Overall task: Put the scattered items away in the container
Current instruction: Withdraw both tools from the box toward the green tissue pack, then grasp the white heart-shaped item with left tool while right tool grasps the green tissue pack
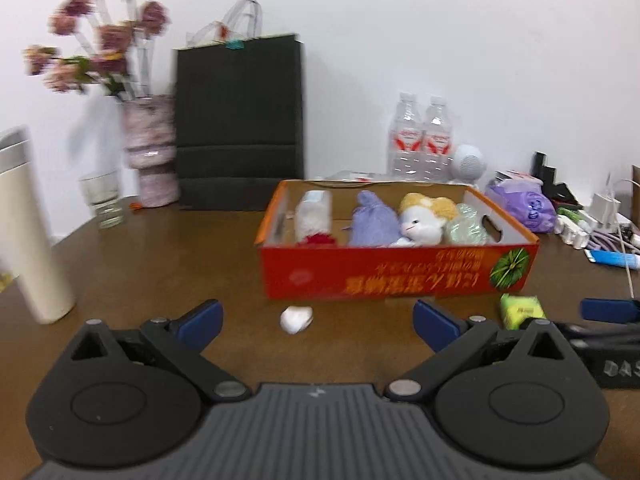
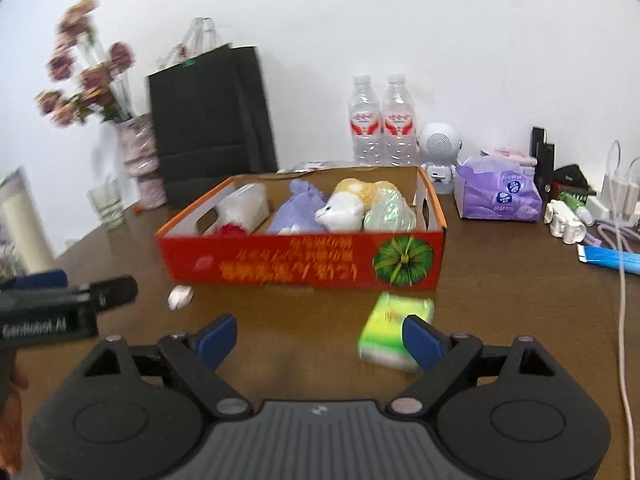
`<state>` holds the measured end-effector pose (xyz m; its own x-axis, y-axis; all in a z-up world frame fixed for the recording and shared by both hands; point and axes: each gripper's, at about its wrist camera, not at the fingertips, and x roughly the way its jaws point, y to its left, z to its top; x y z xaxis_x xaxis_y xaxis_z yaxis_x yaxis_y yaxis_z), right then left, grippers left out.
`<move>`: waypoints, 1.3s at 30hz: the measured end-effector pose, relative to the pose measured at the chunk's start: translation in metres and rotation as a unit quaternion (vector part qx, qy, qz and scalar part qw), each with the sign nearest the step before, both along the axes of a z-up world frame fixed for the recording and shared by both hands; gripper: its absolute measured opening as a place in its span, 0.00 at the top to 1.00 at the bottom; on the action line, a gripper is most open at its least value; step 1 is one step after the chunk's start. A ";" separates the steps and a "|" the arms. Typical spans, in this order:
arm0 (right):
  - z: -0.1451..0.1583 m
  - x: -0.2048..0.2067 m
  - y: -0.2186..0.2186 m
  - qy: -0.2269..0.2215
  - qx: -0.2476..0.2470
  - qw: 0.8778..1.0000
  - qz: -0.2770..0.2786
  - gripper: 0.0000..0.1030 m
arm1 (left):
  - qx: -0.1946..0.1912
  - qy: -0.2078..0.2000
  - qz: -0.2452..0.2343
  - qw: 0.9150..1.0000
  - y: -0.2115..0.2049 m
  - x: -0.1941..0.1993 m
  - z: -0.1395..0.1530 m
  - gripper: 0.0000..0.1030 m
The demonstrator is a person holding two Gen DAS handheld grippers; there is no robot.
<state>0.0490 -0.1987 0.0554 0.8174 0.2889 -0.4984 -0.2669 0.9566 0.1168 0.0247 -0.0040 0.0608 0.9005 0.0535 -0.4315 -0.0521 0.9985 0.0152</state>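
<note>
A red cardboard box [image 1: 396, 272] [image 2: 300, 268] stands on the brown table and holds a purple plush [image 1: 372, 224], a white and yellow plush cat [image 1: 420, 220], a clear pouch and a green bag. A small white crumpled item [image 1: 296, 319] [image 2: 179, 297] lies on the table in front of the box. A green tissue pack [image 1: 520, 310] [image 2: 394, 330] lies in front of the box's right end. My left gripper [image 1: 318, 320] is open and empty, just short of the white item. My right gripper [image 2: 320, 338] is open, its right finger [image 2: 424, 344] beside the green pack.
A black paper bag [image 1: 240, 120], a flower vase [image 1: 150, 152], a glass [image 1: 104, 198] and a cream tumbler [image 1: 28, 232] stand left and behind. Two water bottles [image 2: 380, 120], a small white robot speaker [image 2: 440, 152], purple tissues [image 2: 500, 196], chargers and cables crowd the right.
</note>
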 end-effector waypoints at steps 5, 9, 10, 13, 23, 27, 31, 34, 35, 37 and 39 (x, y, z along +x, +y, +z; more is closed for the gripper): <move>-0.011 -0.056 -0.001 -0.010 0.007 1.000 0.021 0.10 | 0.007 -0.014 -0.002 1.000 0.000 -0.053 -0.015 0.00; -0.020 -0.093 0.002 -0.016 -0.007 1.000 0.011 0.09 | 0.002 -0.020 0.036 0.999 -0.003 -0.091 -0.026 0.00; -0.023 -0.102 0.002 -0.016 -0.003 1.000 0.005 0.09 | -0.010 -0.021 0.040 0.999 -0.003 -0.099 -0.028 0.00; -0.031 -0.126 0.000 -0.019 0.018 1.000 0.003 0.09 | -0.025 -0.014 0.021 0.999 -0.004 -0.119 -0.035 0.00; -0.050 -0.166 -0.003 -0.021 0.027 0.999 0.011 0.09 | -0.016 0.036 0.020 0.999 0.009 -0.148 -0.063 0.00; -0.057 -0.167 -0.002 -0.016 0.009 1.000 0.012 0.09 | -0.013 0.035 0.024 0.999 0.011 -0.147 -0.062 0.00; -0.057 -0.168 -0.003 -0.019 0.011 1.000 0.012 0.09 | -0.011 0.037 0.020 0.999 0.009 -0.143 -0.061 0.00; -0.056 -0.165 -0.007 -0.016 0.015 1.000 0.005 0.09 | -0.009 0.037 0.010 0.999 0.006 -0.140 -0.058 0.00; -0.055 -0.161 -0.008 -0.012 0.016 1.000 0.005 0.09 | -0.008 0.037 0.006 0.999 0.006 -0.137 -0.056 0.00; -0.049 -0.150 -0.011 -0.009 0.014 1.000 0.000 0.09 | -0.005 0.035 0.001 0.999 0.009 -0.127 -0.050 0.00; -0.040 -0.134 -0.015 -0.013 0.017 1.000 -0.008 0.09 | -0.010 0.029 0.008 0.999 0.015 -0.111 -0.039 0.03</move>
